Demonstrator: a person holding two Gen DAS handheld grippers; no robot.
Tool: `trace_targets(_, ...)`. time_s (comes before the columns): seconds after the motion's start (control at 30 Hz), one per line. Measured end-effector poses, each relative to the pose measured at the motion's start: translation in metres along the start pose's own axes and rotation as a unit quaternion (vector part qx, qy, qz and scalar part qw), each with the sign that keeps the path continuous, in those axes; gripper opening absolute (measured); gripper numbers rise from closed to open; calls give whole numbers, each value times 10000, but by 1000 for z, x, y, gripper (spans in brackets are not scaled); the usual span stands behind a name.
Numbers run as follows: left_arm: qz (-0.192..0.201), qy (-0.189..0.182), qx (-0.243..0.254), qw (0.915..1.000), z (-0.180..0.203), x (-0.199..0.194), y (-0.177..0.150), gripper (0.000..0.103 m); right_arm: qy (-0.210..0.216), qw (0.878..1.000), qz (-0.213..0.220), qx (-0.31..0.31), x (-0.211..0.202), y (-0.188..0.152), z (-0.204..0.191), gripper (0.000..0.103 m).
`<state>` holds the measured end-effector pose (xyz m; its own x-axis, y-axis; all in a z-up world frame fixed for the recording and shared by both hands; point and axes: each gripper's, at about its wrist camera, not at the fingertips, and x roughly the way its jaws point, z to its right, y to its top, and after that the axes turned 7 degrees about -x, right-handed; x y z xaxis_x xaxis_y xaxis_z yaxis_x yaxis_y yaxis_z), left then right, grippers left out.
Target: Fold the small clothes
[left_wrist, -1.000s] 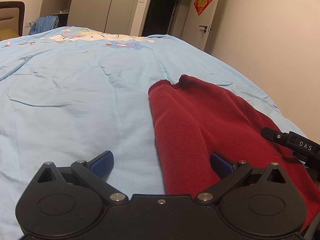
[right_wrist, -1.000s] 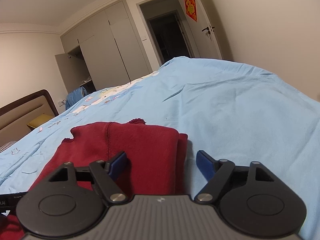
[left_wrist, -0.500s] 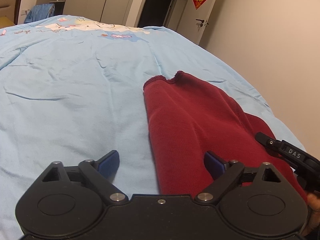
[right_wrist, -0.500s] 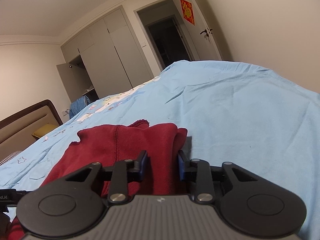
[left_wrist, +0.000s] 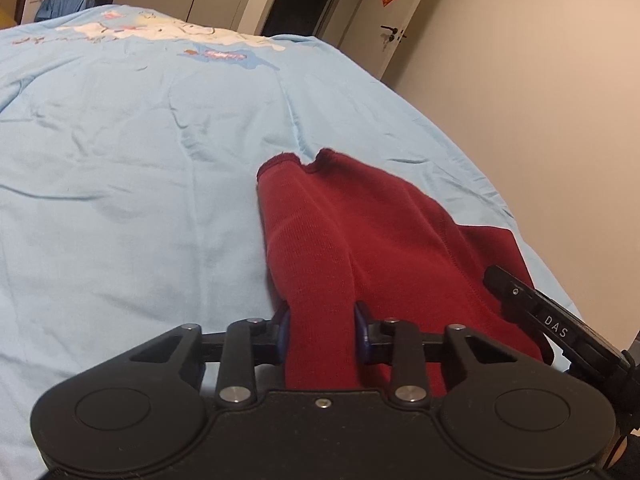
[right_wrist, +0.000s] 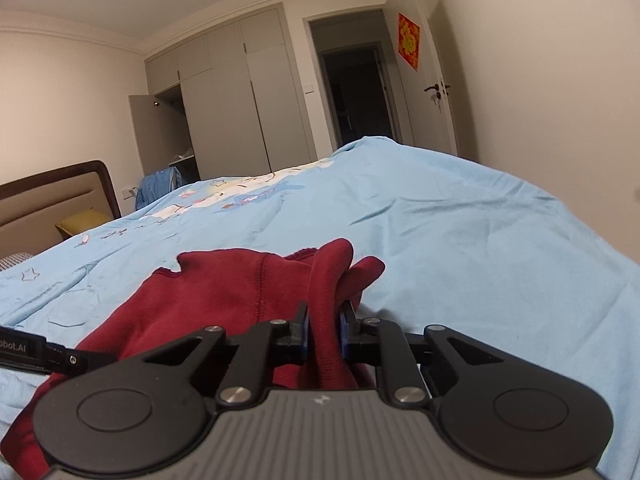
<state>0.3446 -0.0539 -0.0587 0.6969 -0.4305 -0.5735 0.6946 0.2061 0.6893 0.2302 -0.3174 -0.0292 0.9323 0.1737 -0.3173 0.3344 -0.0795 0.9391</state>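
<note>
Claws (left_wrist: 322, 330) (right_wrist: 324, 330) pinch red garment (left_wrist: 360, 232) on blue bedspread (left_wrist: 120, 160).

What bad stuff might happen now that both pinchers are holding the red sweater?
1. The left gripper holds a thick bunch of the red sweater, while the right gripper pinches a thinner fold. Lifting unevenly might make a crooked fold.
2. The far collar edge lies loose on the blue bedcover, so it may drag and bunch up.
3. Either pinch might slip off.
</note>
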Motion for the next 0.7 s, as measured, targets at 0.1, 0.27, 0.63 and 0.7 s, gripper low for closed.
trace_targets(0.1,100,-42,163,9998,3,-8,5,28,48,9999,93,-107,-5,8,-7,15)
trace_targets(0.27,454,-17,652,9968,14,-25,15,27,283,9983,422,-275,-9,32,-20,15)
trace_targets(0.63,1359,611,955,9842,-18,-66,82,27,978,9910,828,-397,51,88,-81,15)
trace_targets(0.7,1446,822,953,9815,-31,-75,91,28,1128,9892,787,-512,69,92,-98,15)
